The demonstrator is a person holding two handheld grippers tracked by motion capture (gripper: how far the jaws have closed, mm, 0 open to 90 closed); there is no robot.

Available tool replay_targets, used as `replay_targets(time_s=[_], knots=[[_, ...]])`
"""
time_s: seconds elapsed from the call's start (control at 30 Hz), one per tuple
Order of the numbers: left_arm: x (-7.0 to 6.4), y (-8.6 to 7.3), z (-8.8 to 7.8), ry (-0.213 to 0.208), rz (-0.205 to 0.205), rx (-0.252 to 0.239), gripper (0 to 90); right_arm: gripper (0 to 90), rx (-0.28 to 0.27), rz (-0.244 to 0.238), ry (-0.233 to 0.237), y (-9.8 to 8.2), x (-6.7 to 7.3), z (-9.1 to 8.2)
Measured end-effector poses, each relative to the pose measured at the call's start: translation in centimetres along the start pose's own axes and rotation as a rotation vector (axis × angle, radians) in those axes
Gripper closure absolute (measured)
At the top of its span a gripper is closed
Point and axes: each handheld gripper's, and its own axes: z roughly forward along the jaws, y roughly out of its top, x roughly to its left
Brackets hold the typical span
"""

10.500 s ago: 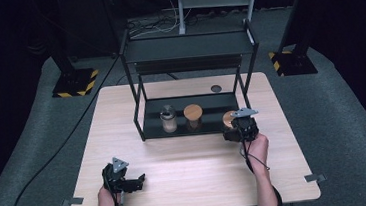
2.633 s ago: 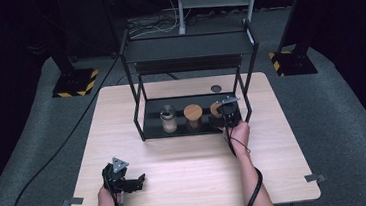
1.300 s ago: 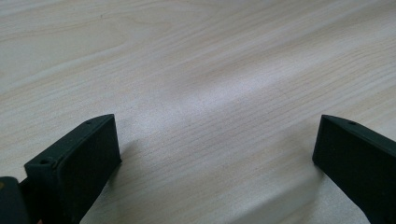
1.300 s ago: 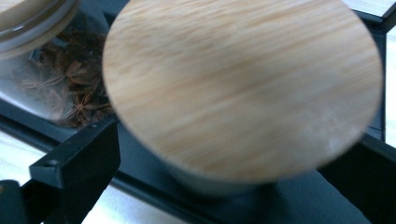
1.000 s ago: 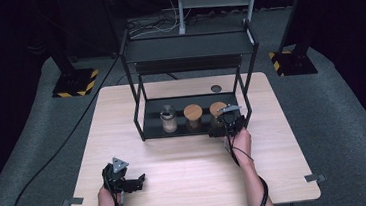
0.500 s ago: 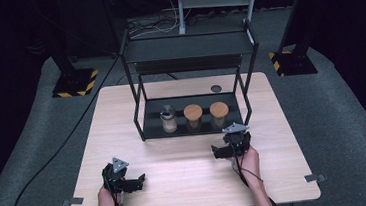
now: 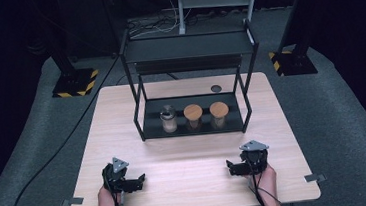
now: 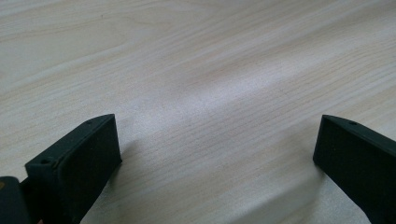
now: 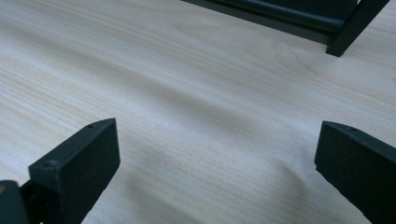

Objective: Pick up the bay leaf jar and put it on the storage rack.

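Now resting low on the near part of the wooden table (image 7: 185, 155): right gripper (image 7: 233, 168) at the near right, left gripper (image 7: 138, 179) at the near left, well apart from each other, each held by a hand coming in from the bottom edge of the high view

Right gripper (image 9: 215, 163) with jaws spread wide and nothing between them, only bare pale wood grain; pointing across the table toward the left gripper in the high view; grey three-cornered plate on top. Seen in the right gripper view: a leg and lower rail of the black metal rack (image 9: 345, 28) at the far top edge

Left gripper (image 8: 217, 158) likewise spread wide, holding nothing, bare tabletop between the jaws

Black metal rack (image 7: 139, 112) standing at the middle of the table, farther off, with a dark upper shelf and a dark lower shelf. On the lower shelf, three jars in a row: metal-lidded jar (image 7: 168, 119) at the left, cork-lidded jar (image 7: 193, 115) in the middle, second cork-lidded jar (image 7: 219, 113) at the right, just beside one another. Second cork-lidded jar standing upright, free of both grippers and well apart from the right gripper

Small dark round lid (image 7: 216, 88) lying on the table behind the rack
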Motion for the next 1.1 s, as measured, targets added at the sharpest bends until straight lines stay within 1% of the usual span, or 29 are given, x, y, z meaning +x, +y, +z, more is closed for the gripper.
replay_targets(time_s=[0.1,0.2,0.27,0.37,0.43,0.53,0.67,0.9,1.1], knots=[[0.0,0.0,0.0,0.0,0.0,0.0,0.2,0.0,0.007,0.006,0.009,-0.47,-0.16,0.1],[0.0,0.0,0.0,0.0,0.0,0.0,0.2,0.0,-0.005,-0.008,0.009,-0.61,-0.13,-0.11],[0.0,0.0,0.0,0.0,0.0,0.0,0.2,0.0,0.006,-0.003,0.019,-0.66,-0.22,-0.12],[0.0,-0.01,0.0,0.0,0.0,0.0,0.1,0.0,-0.006,0.009,0.024,-0.71,-0.35,-0.21],[0.0,-0.01,0.0,0.0,0.0,0.0,0.2,0.0,-0.002,0.01,0.016,-0.7,-0.3,-0.18],[0.0,-0.01,0.0,0.0,0.0,0.0,0.1,0.0,0.011,-0.002,-0.002,-0.64,-0.11,-0.03],[-0.01,-0.01,0.0,0.001,0.0,0.0,0.2,0.0,0.033,-0.031,-0.002,-0.57,0.1,0.18],[-0.01,-0.02,0.0,0.001,0.001,0.0,0.2,0.2,0.019,-0.03,-0.009,-0.63,0.14,0.04],[-0.01,-0.02,0.0,0.001,0.001,0.0,0.2,0.2,0.025,-0.044,-0.008,-0.61,0.27,0.08]])
